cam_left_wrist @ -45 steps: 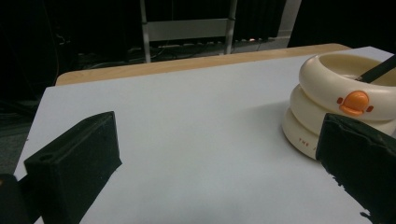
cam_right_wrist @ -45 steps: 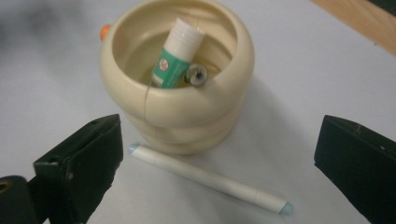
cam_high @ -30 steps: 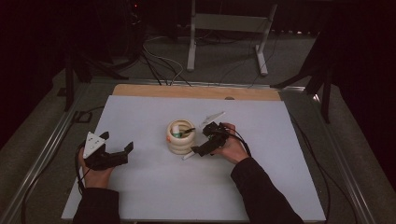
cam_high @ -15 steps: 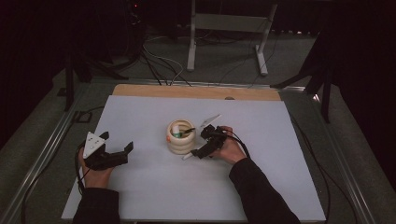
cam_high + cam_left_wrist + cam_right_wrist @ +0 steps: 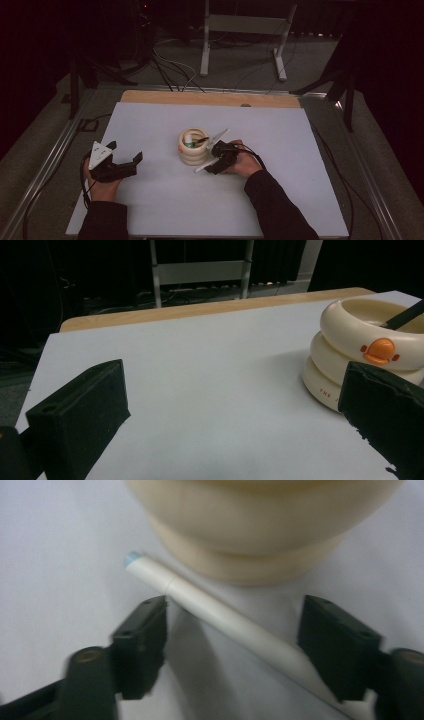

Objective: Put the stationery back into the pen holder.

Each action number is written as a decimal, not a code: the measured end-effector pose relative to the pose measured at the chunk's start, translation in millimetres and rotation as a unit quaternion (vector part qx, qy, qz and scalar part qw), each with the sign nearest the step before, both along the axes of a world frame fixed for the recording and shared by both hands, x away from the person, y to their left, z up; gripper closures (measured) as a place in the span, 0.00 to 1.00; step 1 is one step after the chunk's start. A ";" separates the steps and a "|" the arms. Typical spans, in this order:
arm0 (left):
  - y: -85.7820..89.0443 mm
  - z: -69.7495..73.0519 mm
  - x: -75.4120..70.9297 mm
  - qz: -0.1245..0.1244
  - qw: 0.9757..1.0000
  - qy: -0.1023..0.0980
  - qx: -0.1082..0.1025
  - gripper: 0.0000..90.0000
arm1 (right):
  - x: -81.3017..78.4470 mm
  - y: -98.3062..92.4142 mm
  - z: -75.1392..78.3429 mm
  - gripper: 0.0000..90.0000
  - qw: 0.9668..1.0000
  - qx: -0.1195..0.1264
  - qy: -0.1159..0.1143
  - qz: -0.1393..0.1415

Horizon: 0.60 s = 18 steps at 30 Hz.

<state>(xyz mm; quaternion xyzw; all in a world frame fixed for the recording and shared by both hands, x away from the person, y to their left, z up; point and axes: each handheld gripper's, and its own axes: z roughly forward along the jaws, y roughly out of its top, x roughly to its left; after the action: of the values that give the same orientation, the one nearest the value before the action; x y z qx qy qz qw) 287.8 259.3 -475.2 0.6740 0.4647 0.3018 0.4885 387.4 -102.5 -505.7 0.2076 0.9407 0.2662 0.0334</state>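
Note:
A cream holder (image 5: 194, 151) made of stacked rings stands mid-table, with a dark pen and a few small items inside. An orange badge sits on the holder's (image 5: 350, 347) upper ring. A white pen (image 5: 201, 167) with a pale blue tip lies on the sheet against the holder's base. My right gripper (image 5: 212, 162) is low at the holder's right side. Its jaws have just been closing, and the white pen (image 5: 225, 617) lies slanted between them. My right gripper (image 5: 235, 607) has one jaw near the pen and the other apart from it. My left gripper (image 5: 124, 151) rests open and empty to the left.
The white sheet (image 5: 280, 150) covers the table, with a wooden strip (image 5: 210, 98) along the far edge. Metal rails run down both sides. Beyond the table are a dark floor, cables and a metal stand (image 5: 245, 30).
My right hand has edged a little left toward the holder. The left hand has not moved.

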 end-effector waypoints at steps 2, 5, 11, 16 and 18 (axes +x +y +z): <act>-0.3 -0.1 0.1 -0.001 1.000 0.000 0.001 0.00 | -1.5 -1.1 0.7 0.51 1.000 0.000 0.000 0.006; -1.1 -0.2 0.2 -0.001 1.000 0.001 0.002 0.00 | -6.2 -3.8 1.5 0.62 1.000 0.001 -0.003 0.028; -1.9 -0.7 0.6 -0.002 1.000 0.002 0.004 0.00 | -9.7 -4.2 1.0 0.66 0.999 0.005 -0.010 0.046; -1.7 -0.9 0.9 -0.002 1.000 0.002 0.004 0.00 | -11.0 0.0 1.0 0.66 0.998 0.004 -0.012 0.057; -1.6 -0.9 0.9 -0.002 1.000 0.002 0.004 0.00 | -12.2 2.7 1.1 0.67 0.998 0.004 -0.013 0.063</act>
<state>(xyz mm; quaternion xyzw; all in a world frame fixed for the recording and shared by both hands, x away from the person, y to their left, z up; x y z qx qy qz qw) 288.6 257.7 -476.0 0.6774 0.4632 0.3011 0.4858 375.3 -99.9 -504.6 0.1447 0.9503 0.2743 0.0276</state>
